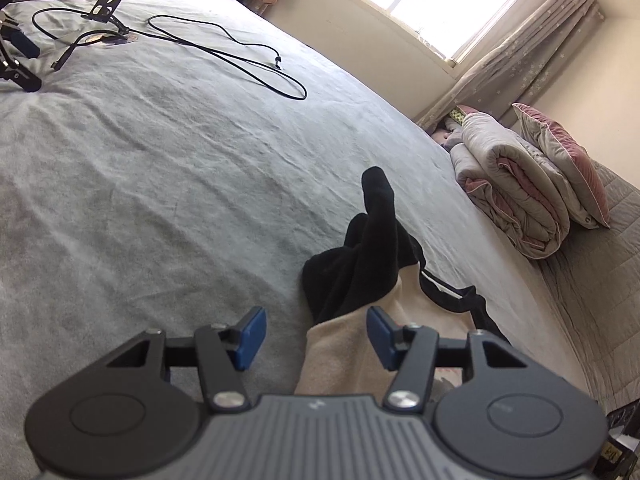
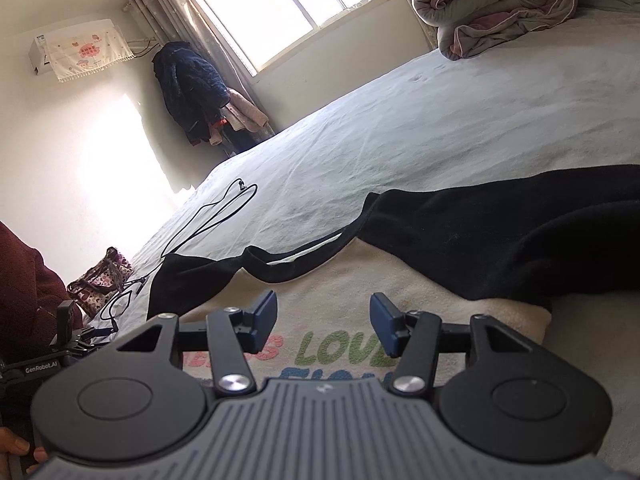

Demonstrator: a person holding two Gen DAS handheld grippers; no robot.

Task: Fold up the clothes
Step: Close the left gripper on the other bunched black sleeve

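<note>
Bed [image 1: 160, 168]: grey sheet, carrying everything listed.
Shirt [image 2: 360, 304]: cream body with black sleeves and collar, lying flat on the bed in front of you, coloured lettering facing up.
Your left gripper [image 1: 316, 336]: fingers about half open, holding nothing, above the shirt's edge.
Your right gripper [image 2: 324, 326]: fingers about half open, empty, over the lettering.
Cable [image 1: 224, 50]: black, looped further off.
Quilt [image 1: 516, 200]: rolled, far edge.
</note>
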